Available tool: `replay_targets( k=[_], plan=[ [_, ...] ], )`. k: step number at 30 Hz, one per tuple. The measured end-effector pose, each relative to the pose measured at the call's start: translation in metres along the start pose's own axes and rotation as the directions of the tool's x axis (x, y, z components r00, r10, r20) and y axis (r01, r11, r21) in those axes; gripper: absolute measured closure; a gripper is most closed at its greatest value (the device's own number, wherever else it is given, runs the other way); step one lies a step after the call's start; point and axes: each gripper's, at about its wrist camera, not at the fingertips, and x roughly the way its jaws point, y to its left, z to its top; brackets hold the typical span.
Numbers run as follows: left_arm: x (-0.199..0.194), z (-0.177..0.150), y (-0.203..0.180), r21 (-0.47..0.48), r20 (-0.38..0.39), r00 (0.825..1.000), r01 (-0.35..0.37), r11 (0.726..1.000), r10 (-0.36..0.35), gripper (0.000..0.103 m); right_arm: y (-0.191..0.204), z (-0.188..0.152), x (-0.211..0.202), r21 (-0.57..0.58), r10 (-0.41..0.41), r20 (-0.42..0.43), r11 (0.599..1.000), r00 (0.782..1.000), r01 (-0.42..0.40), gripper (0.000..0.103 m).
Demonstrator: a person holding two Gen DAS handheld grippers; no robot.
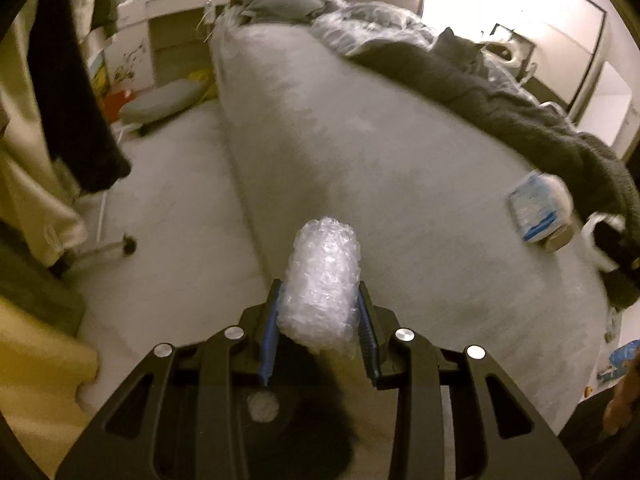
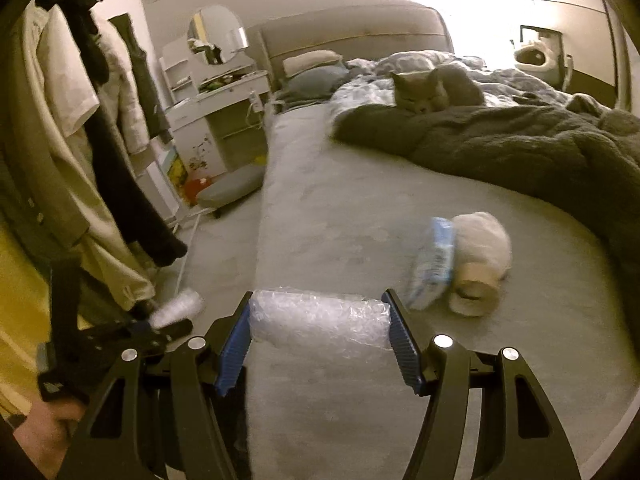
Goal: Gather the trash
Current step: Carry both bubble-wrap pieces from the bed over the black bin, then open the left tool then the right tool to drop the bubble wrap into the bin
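Here, left gripper (image 1: 320, 312): its jaws are closed about halfway on a roll of bubble wrap (image 1: 322, 280), which stands out forward between the blue pads, above the edge of the bed (image 1: 360, 152).
Right gripper (image 2: 320, 332): its jaws are wide apart, with a second bubble wrap roll (image 2: 320, 322) lying crosswise between them; each end of the roll touches a blue pad, so it looks held by its ends.
Left gripper seen from the right camera: it shows at the lower left (image 2: 160, 320), holding its white roll over the floor beside the bed.
Other trash on the bed: a blue and white plastic packet (image 2: 434, 262) leans on a toilet paper roll (image 2: 478, 268), just beyond the right gripper and a bit to its right.
Bedding: a dark blanket (image 2: 520, 152) covers the far right part of the bed, near the packet but not touching it in the right view.
Cat: a grey cat (image 2: 436, 88) lies on the blanket, well apart from both grippers.
Left side of the room: clothes hang on a rack (image 2: 92, 128) close to the left gripper; a grey stool (image 2: 230, 188) and a white dresser (image 2: 216, 120) stand farther along the floor.
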Motion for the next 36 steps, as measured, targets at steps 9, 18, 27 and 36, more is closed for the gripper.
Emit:
replay_targets(
  k=[9, 18, 27, 36],
  plan=[
    [0.021, -0.029, 0.032, -0.021, -0.12, 0.991, -0.054, 0.998, 0.052, 0.066, 0.04, -0.001, 0.013, -0.078, 0.027, -0.03, 0.997, 0.999, -0.029, 0.039],
    [0.045, -0.058, 0.056, -0.028, -0.263, 0.963, -0.073, 0.997, 0.063, 0.066, 0.066, -0.007, 0.03, -0.104, 0.067, -0.079, 0.992, 0.995, -0.075, 0.039],
    [0.065, -0.093, 0.076, -0.041, -0.391, 0.92, -0.047, 0.998, 0.027, 0.065, 0.102, -0.019, 0.055, -0.137, 0.093, -0.138, 0.984, 0.986, -0.113, 0.039],
    [0.07, -0.122, 0.098, -0.071, -0.473, 0.881, -0.003, 0.997, -0.031, 0.05, 0.137, -0.031, 0.075, -0.177, 0.112, -0.181, 0.974, 0.977, -0.144, 0.039]
  ],
)
